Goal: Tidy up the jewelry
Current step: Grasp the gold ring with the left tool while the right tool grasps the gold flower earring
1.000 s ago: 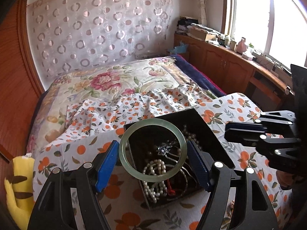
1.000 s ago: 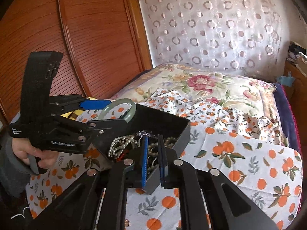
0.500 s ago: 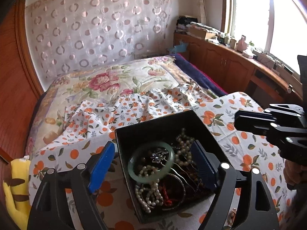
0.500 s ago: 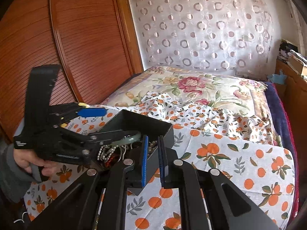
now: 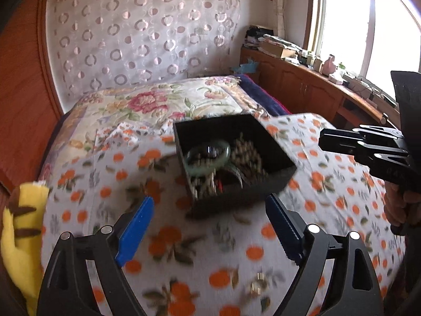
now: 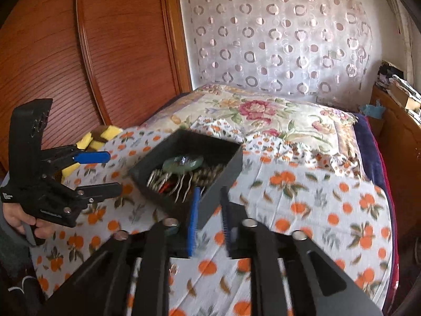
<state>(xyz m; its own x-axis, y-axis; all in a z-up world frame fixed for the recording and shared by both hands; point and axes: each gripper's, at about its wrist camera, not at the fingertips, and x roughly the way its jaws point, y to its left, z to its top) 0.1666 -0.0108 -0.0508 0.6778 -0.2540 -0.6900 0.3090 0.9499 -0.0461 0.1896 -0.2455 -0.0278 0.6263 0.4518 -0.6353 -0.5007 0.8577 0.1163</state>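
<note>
A black box (image 5: 273, 155) (image 6: 226, 166) full of pearl strings and chains rests on the orange-print cloth. A green bangle (image 5: 208, 158) (image 6: 183, 163) lies on top of the jewelry inside it. My left gripper (image 5: 210, 226) (image 6: 101, 172) hangs short of the box on its near left, its jaws opening wide with nothing between them. My right gripper (image 6: 210, 222) (image 5: 342, 144) is at the box's near corner. Its jaws are opening, and the box wall stands between the blue pads (image 6: 193, 223) without being squeezed.
A yellow plush toy (image 5: 18, 237) (image 6: 102, 134) lies at the bed's left edge by the wooden wardrobe (image 6: 79, 65). Small gold ring-like pieces (image 5: 259, 280) sit on the cloth in front of the box. A floral quilt (image 5: 158, 102) covers the bed beyond.
My left gripper let the green bangle drop into the box, opened wider and drew back. My right gripper, shut on the box wall before, has spread its jaws and backed off a little.
</note>
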